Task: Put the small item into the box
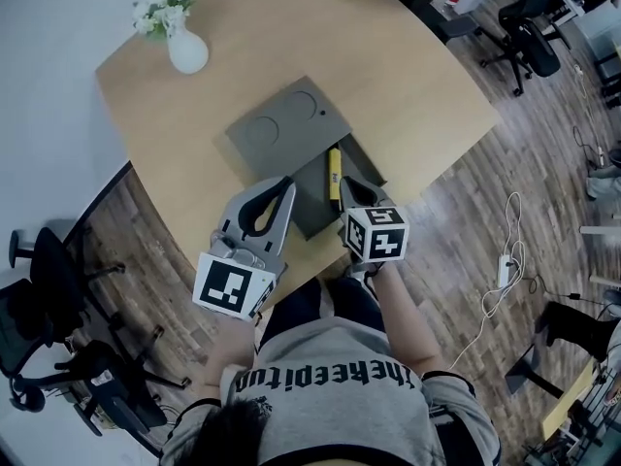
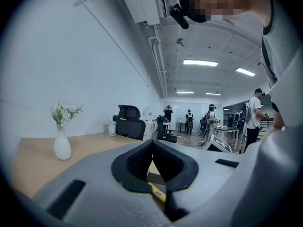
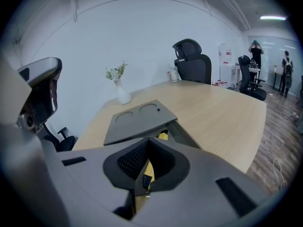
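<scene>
A grey box [image 1: 363, 159] stands open on the wooden table, its flat lid [image 1: 288, 124] folded back toward the far side. A slim yellow item [image 1: 334, 173] lies lengthwise over the box's inside. My right gripper [image 1: 347, 200] is shut on the item's near end. In the right gripper view the yellow item [image 3: 147, 170] shows in the slit between the closed jaws of that gripper [image 3: 148, 143], with the lid [image 3: 139, 119] beyond. My left gripper [image 1: 284, 187] hovers over the box's near left corner, shut and holding nothing. Through its gap [image 2: 152, 144] a bit of the yellow item [image 2: 158, 193] shows.
A white vase with flowers [image 1: 187, 51] stands at the table's far left corner. The table's curved front edge [image 1: 291, 289] runs just before the person's lap. Black office chairs [image 1: 49, 280] stand on the floor at the left, and a cable with a power strip [image 1: 505, 265] at the right.
</scene>
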A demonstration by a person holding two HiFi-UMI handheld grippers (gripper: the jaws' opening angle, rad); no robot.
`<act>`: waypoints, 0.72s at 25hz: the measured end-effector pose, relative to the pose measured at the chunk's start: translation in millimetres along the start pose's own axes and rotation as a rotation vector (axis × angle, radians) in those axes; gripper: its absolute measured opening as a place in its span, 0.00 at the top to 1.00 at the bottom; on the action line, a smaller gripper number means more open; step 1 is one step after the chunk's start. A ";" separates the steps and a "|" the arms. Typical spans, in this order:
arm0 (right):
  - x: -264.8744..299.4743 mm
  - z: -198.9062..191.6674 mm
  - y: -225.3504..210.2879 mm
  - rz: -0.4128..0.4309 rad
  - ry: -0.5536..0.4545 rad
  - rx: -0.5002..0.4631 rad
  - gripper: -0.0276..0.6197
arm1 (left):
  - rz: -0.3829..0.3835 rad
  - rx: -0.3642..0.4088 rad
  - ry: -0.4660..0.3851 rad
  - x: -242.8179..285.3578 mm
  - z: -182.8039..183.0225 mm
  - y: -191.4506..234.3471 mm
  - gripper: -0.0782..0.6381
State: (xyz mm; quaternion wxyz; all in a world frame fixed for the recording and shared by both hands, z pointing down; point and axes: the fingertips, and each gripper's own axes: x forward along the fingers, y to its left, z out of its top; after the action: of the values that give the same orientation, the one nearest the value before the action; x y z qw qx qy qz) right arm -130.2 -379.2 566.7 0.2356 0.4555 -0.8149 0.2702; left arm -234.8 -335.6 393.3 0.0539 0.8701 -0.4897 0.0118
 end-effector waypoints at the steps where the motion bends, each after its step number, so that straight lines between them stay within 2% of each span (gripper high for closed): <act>1: -3.3 1.0 0.1 0.013 -0.008 -0.005 0.95 | 0.013 0.003 -0.001 -1.6 0.9 -3.4 0.87; 9: -38.3 13.1 6.9 0.123 -0.094 -0.066 0.95 | 0.116 0.025 -0.015 -20.0 10.2 -34.6 0.87; 18: -74.7 30.6 10.1 0.210 -0.161 -0.160 0.95 | 0.205 0.035 -0.044 -30.3 20.3 -63.2 0.87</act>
State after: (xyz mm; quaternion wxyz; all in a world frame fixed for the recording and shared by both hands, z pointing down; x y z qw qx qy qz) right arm -107.8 -348.8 494.6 0.1753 0.3680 -0.8931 0.1901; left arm -197.2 -279.4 365.7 0.0264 0.8164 -0.5768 0.0068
